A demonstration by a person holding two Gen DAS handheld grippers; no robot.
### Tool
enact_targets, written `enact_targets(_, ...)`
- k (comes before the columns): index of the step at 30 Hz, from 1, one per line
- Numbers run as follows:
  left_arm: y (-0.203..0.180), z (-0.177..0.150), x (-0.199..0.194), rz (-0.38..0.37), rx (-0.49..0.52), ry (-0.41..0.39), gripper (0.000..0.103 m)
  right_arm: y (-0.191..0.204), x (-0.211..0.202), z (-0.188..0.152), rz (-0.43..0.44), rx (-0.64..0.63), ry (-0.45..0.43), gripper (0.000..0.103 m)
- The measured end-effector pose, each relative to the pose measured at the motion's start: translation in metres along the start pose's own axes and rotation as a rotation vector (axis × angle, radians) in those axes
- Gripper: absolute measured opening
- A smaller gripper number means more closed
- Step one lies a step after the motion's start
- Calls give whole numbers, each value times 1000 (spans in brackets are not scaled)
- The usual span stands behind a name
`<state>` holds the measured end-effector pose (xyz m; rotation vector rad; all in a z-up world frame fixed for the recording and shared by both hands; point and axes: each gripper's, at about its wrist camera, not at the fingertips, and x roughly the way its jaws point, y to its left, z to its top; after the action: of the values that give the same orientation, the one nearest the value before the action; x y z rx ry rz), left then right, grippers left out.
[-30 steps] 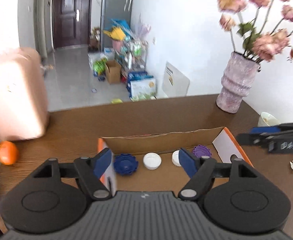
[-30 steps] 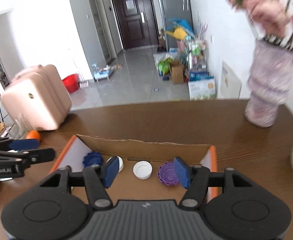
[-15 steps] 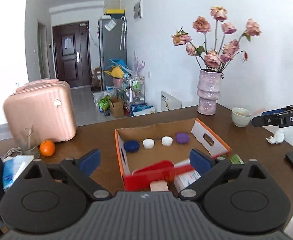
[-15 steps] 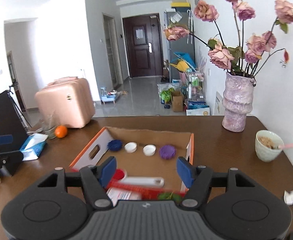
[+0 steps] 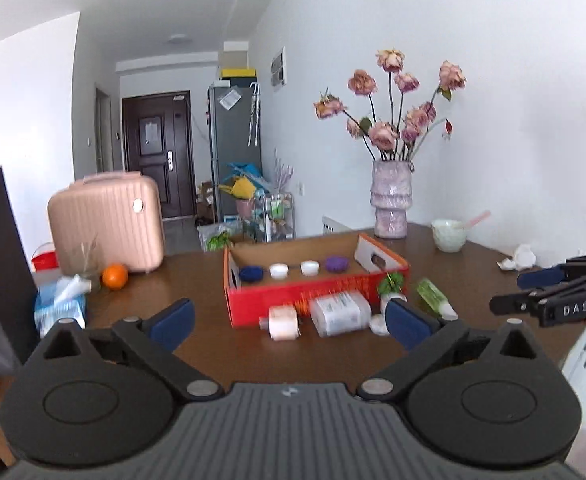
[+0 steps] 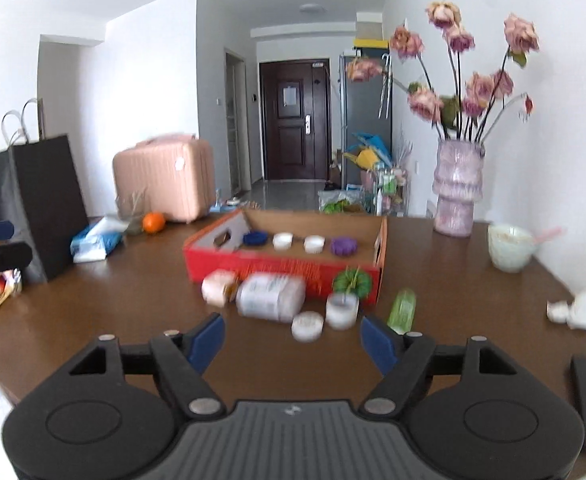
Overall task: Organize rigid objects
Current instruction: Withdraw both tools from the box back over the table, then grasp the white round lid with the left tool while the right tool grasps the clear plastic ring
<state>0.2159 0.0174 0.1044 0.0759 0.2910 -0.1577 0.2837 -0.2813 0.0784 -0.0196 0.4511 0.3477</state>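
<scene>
Left wrist view: the left gripper [image 5: 289, 320] spreads wide and empty at lower centre, jaws having just opened. Mid-frame, the cardboard box [image 5: 305, 298] holds 4 caps [image 5: 293, 269] in a row. Right gripper [image 6: 293, 342], also empty, has just been opening.

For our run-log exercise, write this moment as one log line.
left gripper: open, empty | right gripper: open, empty | four caps in box | bottles on table outside box

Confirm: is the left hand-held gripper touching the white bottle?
Apart. The left wrist view shows bare table between the open left hand-held gripper and the white bottle.
</scene>
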Motion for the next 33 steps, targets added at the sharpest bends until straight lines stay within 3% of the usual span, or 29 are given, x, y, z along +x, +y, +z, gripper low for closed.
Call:
enact_targets(6, -13, -28, -12, -4, -50, 45, 103, 12, -19, -50, 13, 9, 40, 74)
enact_targets(17, -26, -48, 23, -20, 4, 97, 103, 5, -6, -57, -58, 36, 68, 76)
enact_targets(33, -31, -48, 164, -226, -64, 258, 103, -19, 82, -23, -109, 36, 121, 74)
